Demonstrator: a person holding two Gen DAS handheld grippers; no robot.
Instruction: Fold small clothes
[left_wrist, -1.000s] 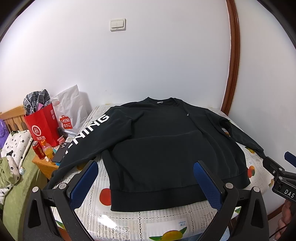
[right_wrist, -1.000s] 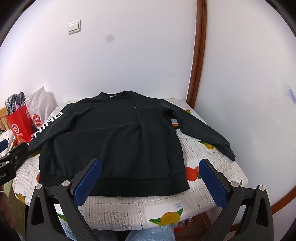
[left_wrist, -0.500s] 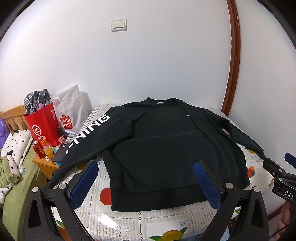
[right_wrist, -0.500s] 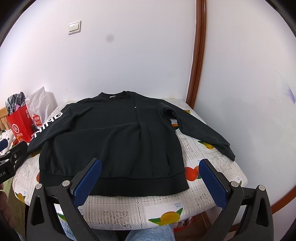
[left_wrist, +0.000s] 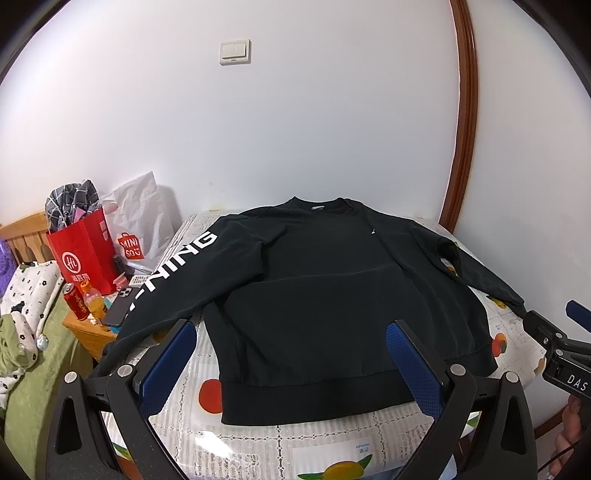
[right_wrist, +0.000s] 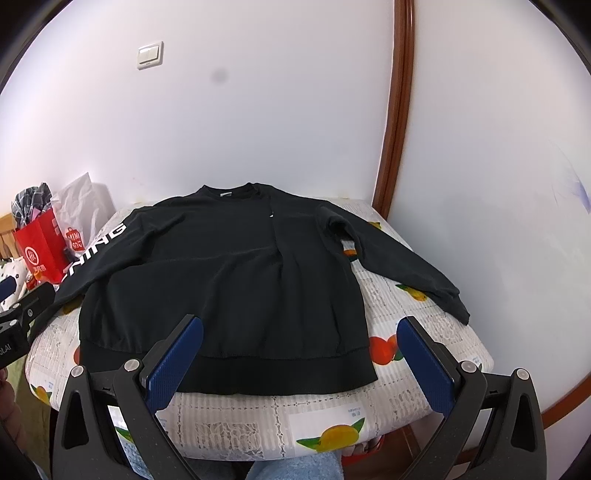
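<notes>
A black sweatshirt (left_wrist: 332, 295) lies flat in the middle of the frame on a table (right_wrist: 236, 424) with a fruit-print cloth. Its bottom hem sits near the table's front edge, with a bare strip of cloth below it. One sleeve hangs off the left edge; the other reaches the right edge. The left gripper (left_wrist: 291, 365) is wide open and holds nothing, low in the frame above the hem. The right gripper (right_wrist: 299, 362) is wide open and empty too. A red bag (left_wrist: 83, 251) stands at the left.
</notes>
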